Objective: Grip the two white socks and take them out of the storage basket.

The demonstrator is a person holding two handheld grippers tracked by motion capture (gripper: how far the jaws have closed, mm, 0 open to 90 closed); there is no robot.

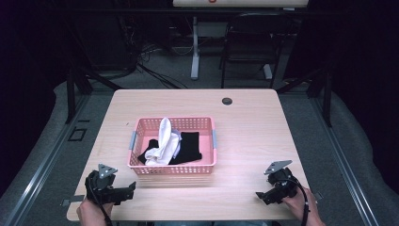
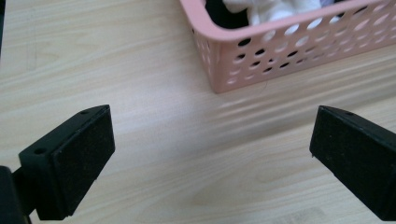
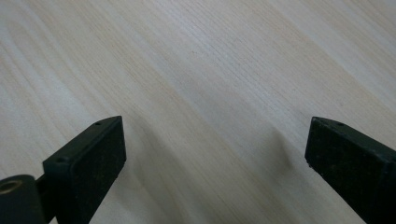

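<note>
Pink basket (image 1: pixel 173 167) w/ white sock (image 1: pixel 163 141) & black socks (image 1: pixel 189 147) mid-table (image 1: pixel 254 127). L gripper (image 1: pixel 128 192) near-left corner, R gripper (image 1: pixel 261 195) near-right corner; both jaws wide open, empty.

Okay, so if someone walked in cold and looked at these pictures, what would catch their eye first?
Most likely the pink perforated plastic basket at the middle of the light wooden table, with a white cloth draped over black cloths inside it. Next, the two black hand-held grippers at the near edge, the left gripper and right gripper, each with jaws wide apart over bare wood.
</note>
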